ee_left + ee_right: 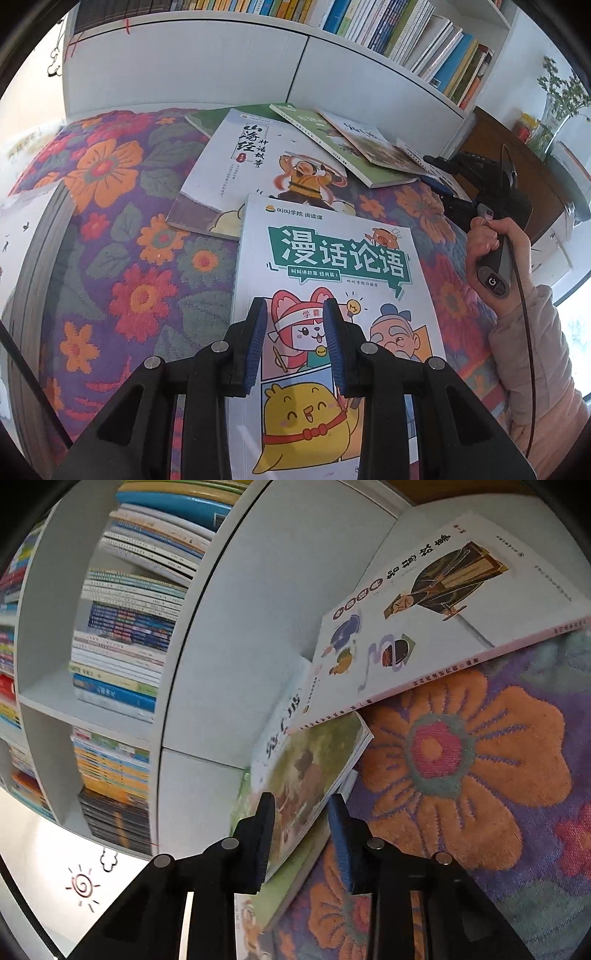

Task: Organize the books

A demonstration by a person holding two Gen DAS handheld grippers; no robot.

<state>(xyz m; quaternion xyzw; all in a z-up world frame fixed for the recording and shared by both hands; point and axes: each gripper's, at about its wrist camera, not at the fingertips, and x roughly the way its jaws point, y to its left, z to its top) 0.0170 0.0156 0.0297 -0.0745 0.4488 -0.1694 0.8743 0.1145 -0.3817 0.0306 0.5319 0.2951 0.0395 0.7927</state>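
Left wrist: left hand-held gripper (294,314) angled down, clamped on comic book (332,258).

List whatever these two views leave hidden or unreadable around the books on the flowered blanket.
- Left wrist view: the near end of the cartoon book is cut off by the bottom edge and covered by the left gripper.
- Left wrist view: the green book lies mostly under the white storybook.
- Right wrist view: whether the right gripper presses the brown-cover book; its lower corner is blurred.
- Both views: shelf books' spine titles are too small.
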